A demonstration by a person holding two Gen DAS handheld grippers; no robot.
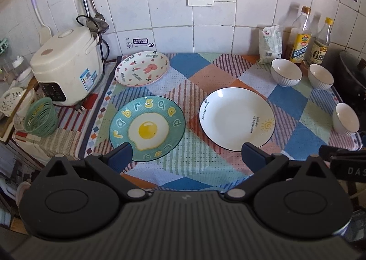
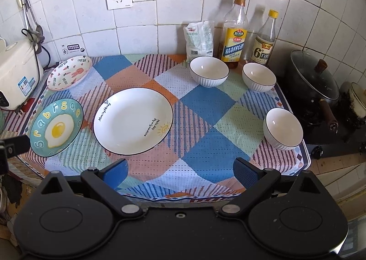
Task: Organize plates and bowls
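Three plates and three bowls on a tabletop (image 2: 205, 111) covered by a checked cloth. The left gripper (image 1: 187, 157) hides the near rim of the teal fried-egg plate (image 1: 147, 127); the right gripper (image 2: 180, 173) covers only cloth. Both are released, jaws wide apart, grasping nothing. The white sun-motif plate (image 2: 132, 120) lies centre, the rabbit-print plate (image 2: 69, 72) rear left beside a rice cooker (image 1: 66, 65) that the right view cuts off. White ribbed bowls: two at rear (image 2: 209, 71) (image 2: 259, 77), near two bottles (image 2: 234, 31); one at the right edge (image 2: 283, 128).
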